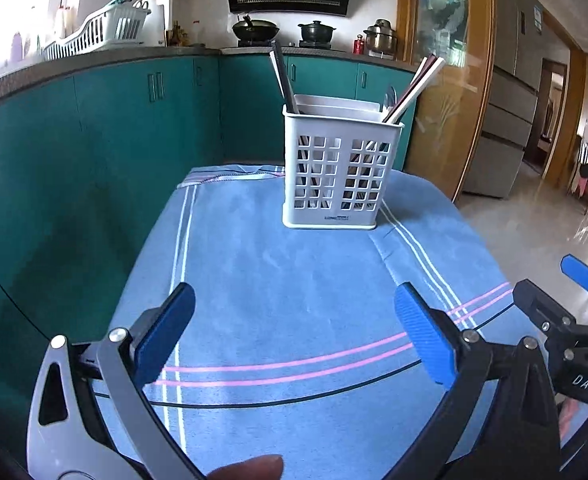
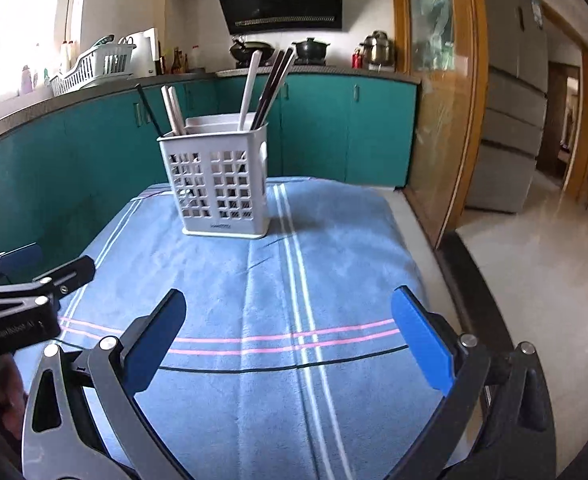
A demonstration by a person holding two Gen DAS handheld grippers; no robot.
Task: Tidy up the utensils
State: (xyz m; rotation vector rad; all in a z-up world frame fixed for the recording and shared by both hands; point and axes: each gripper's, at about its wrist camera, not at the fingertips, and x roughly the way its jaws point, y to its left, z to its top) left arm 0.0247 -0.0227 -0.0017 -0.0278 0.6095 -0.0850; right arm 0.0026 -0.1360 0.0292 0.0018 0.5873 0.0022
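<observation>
Table (image 2: 417,216), blue striped towel (image 2: 254,280), white utensil caddy (image 2: 218,184)

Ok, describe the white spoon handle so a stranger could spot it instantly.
Start at the blue striped towel covering the table; at its far end stands a white slotted utensil holder. From its right compartment rises the white spoon handle, pale, broad and flat, beside a bundle of thin dark chopsticks.
</observation>
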